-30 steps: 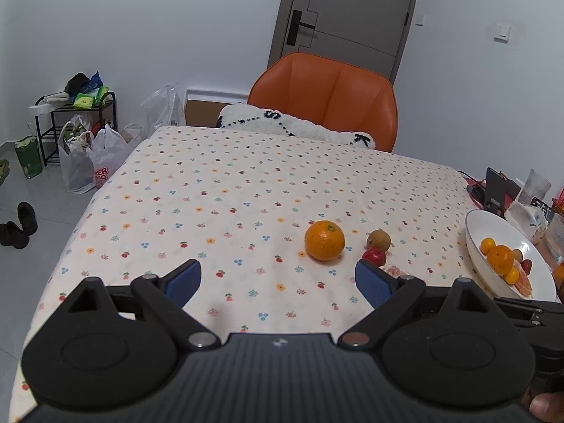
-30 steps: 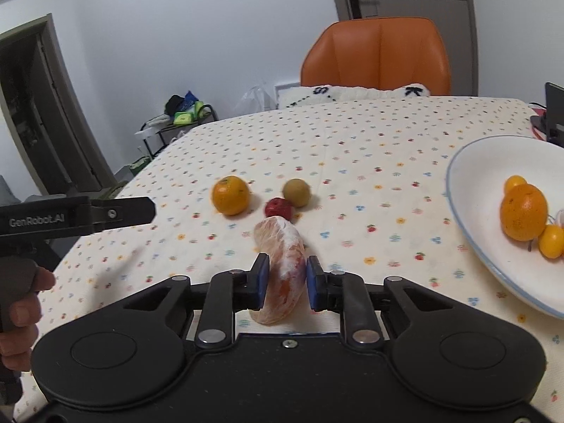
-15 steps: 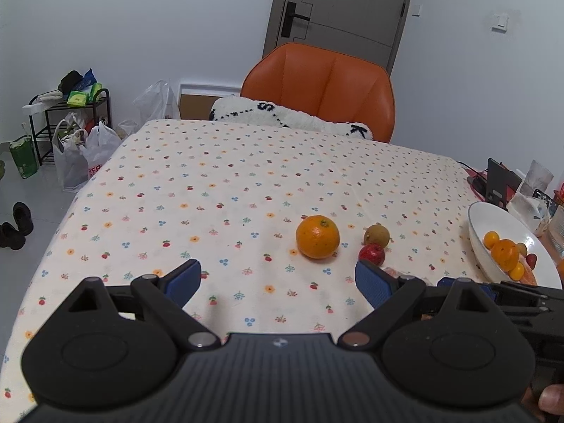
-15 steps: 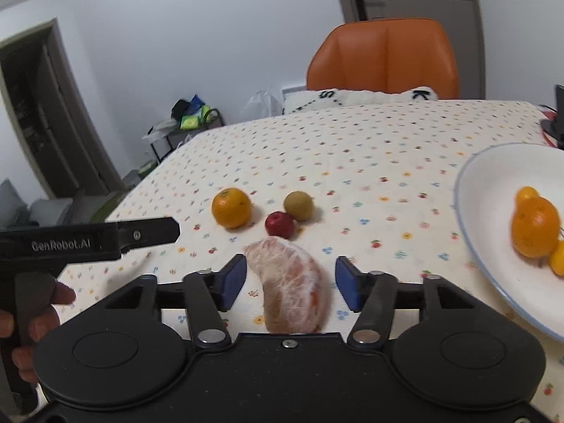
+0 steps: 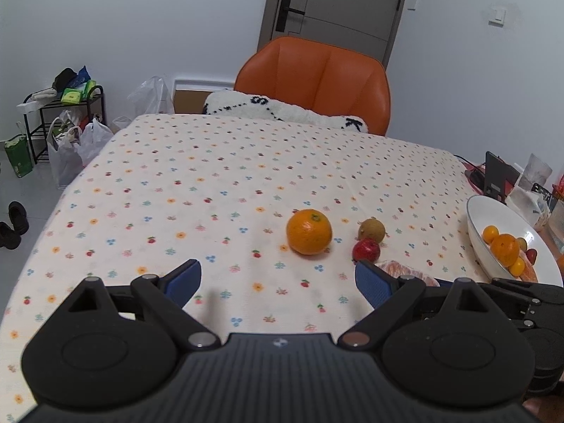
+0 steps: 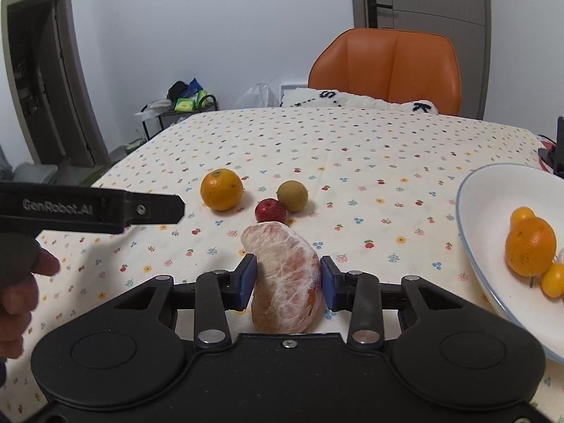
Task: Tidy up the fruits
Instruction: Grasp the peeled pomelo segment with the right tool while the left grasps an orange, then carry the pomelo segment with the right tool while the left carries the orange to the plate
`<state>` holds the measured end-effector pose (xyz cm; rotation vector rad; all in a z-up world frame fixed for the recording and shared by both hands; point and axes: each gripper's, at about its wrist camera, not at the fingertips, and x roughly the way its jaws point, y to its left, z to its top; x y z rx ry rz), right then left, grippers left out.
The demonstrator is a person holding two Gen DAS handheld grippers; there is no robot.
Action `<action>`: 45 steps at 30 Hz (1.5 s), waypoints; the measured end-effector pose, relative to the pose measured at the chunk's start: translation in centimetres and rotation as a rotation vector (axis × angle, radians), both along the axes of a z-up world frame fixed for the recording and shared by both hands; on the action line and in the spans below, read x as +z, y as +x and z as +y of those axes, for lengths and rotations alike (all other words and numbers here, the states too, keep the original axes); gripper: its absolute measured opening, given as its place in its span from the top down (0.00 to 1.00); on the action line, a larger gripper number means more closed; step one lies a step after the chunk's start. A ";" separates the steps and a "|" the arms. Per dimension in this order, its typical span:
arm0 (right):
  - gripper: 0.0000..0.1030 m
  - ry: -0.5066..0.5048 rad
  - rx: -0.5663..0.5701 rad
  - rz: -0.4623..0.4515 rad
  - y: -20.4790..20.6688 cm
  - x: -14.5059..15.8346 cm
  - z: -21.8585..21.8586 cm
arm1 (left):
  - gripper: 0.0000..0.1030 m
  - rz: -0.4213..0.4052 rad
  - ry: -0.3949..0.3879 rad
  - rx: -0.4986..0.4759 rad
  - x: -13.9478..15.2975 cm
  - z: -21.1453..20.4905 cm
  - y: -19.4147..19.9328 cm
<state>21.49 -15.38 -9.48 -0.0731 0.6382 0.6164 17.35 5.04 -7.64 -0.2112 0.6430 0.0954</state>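
A peeled pomelo segment [image 6: 285, 278] lies on the flowered tablecloth [image 6: 352, 148], and my right gripper [image 6: 287, 280] is shut on it, a blue pad against each side. Just beyond it sit a small red apple [image 6: 270, 211], a brown kiwi-like fruit [image 6: 292, 195] and an orange [image 6: 221, 189]. In the left wrist view the orange [image 5: 309, 231], the apple [image 5: 366, 250] and the brown fruit [image 5: 371, 230] lie ahead and to the right of my left gripper [image 5: 278, 282], which hovers open and holds nothing. A white bowl [image 6: 486, 211] at the right holds oranges and other small fruit.
An orange chair [image 5: 317, 81] with a white cushion stands at the table's far edge. A black device [image 5: 497, 176] and a glass [image 5: 537, 172] crowd the right edge behind the bowl [image 5: 483, 225]. Bags and a shelf [image 5: 63, 134] stand on the floor at the left.
The right gripper let go of the pomelo segment's tip, opened wide, then closed again on its thicker middle. The left gripper drifted slightly and stayed open.
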 end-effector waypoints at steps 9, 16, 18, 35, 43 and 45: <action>0.65 0.044 -0.035 0.003 1.1 0.4 -1.7 | 0.11 -0.028 0.030 0.006 -0.2 -1.1 1.6; 0.65 0.072 -0.065 0.009 2.3 0.5 -2.7 | 0.19 -0.044 0.051 -0.005 -0.5 -1.5 3.6; 0.65 0.076 -0.073 0.009 2.6 0.5 -2.8 | 0.25 -0.045 0.049 -0.007 -0.6 -1.6 4.2; 0.65 0.082 -0.077 -0.031 2.1 1.6 -3.0 | 0.65 -0.021 0.036 -0.033 -0.7 -1.8 4.4; 0.65 0.093 -0.100 -0.067 1.0 3.1 -4.2 | 0.65 -0.067 0.035 -0.054 1.3 -2.9 2.8; 0.65 0.097 -0.111 -0.071 0.7 3.3 -4.7 | 0.65 -0.079 0.032 -0.059 1.7 -3.2 2.3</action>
